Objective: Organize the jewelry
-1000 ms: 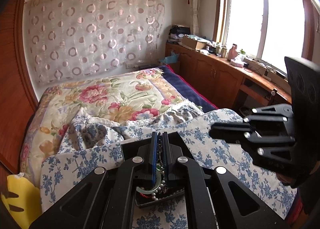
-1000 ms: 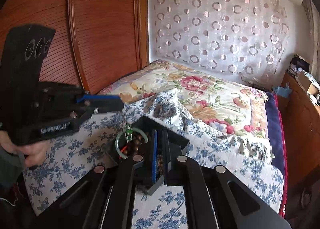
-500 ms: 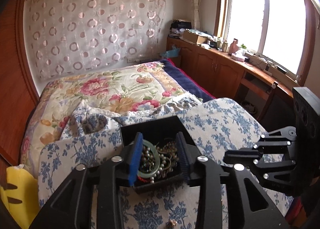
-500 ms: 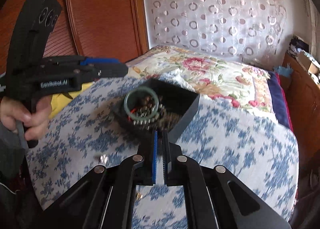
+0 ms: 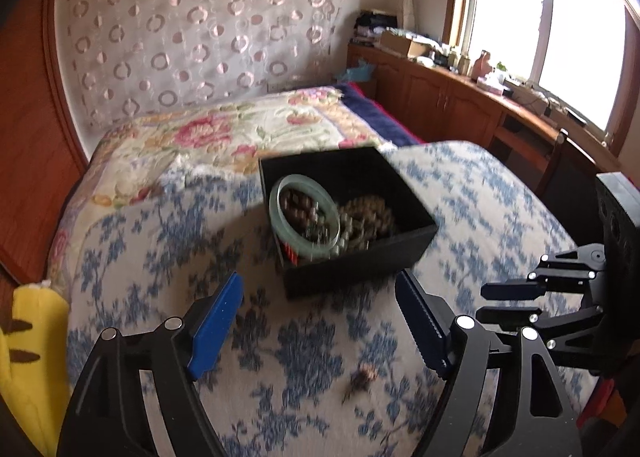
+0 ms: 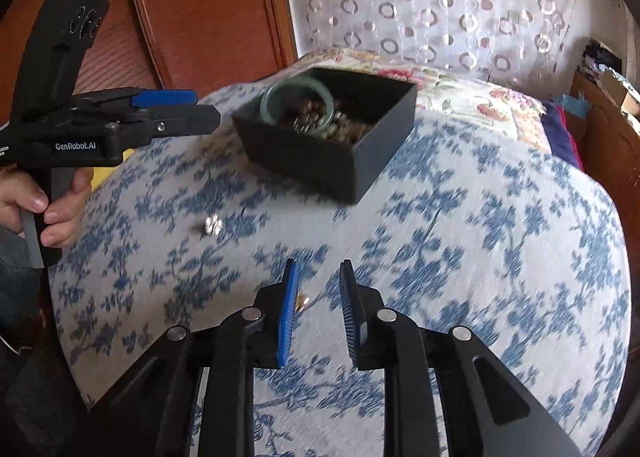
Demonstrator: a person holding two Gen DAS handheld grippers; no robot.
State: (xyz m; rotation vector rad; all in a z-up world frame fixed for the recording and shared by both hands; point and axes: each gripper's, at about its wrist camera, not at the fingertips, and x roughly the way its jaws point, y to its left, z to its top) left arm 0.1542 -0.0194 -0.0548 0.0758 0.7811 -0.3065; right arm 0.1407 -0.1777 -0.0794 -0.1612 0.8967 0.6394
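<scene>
Both tools hang spread and empty above the bed: our left tool (image 5: pixel 318 321) has its blue pads wide apart, the right tool (image 6: pixel 318 311) a narrower gap, nothing pinched in either. From there we go down in size. Widest in view is the bed (image 5: pixel 224 137), a floral quilt at its far end and a blue-and-white flowered cover (image 6: pixel 480 241) stretched over a rounded mound in front of us. On that cover sits the black box (image 5: pixel 360 257), open at the top, well ahead of the left tool's pads and farther still from the right tool. Inside it we see the jewelry piled together: a pale green bangle (image 5: pixel 304 213) leaning at the box's left side, dark brown beads (image 5: pixel 296 203) showing through its ring, and a heap of duller olive beads (image 5: pixel 368 217) beside it. Two small pieces lie loose on the cover, outside the box. One, a small silvery piece (image 6: pixel 213 226), rests between the box and the left tool as the right wrist view shows it; motion blur hides its shape. The other, a tiny gold-coloured piece (image 6: pixel 303 302), lies just beside the right tool's left pad.
</scene>
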